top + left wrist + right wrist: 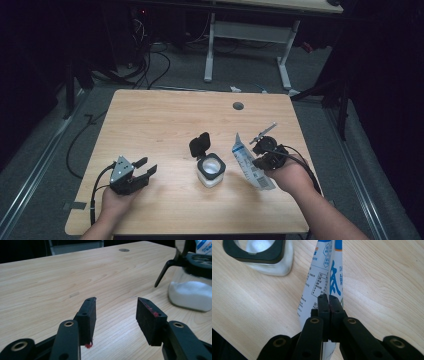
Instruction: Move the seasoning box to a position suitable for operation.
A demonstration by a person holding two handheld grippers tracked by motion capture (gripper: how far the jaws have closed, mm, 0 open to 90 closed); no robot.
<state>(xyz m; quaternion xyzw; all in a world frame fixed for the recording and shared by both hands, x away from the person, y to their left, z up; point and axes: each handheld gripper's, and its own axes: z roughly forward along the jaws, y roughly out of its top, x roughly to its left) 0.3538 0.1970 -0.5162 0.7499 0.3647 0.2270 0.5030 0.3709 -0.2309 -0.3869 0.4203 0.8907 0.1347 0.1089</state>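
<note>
A clear jar (210, 170) with a black rim and a raised black flip lid (199, 144) stands mid-table, white powder inside it (191, 295). My right gripper (263, 159) is shut on a white and blue printed pouch (248, 162), its pads pinching the folded pouch (324, 277) just right of the jar (262, 257). My left gripper (145, 167) rests low over the table's front left, jaws open with bare wood between the pads (88, 315). The jar stands ahead and to the right of it.
The wooden table (165, 120) has a round grommet hole (238, 106) near its far edge. Cables trail from both grippers off the front edge. A white-legged desk (247, 35) and floor cables lie beyond the table.
</note>
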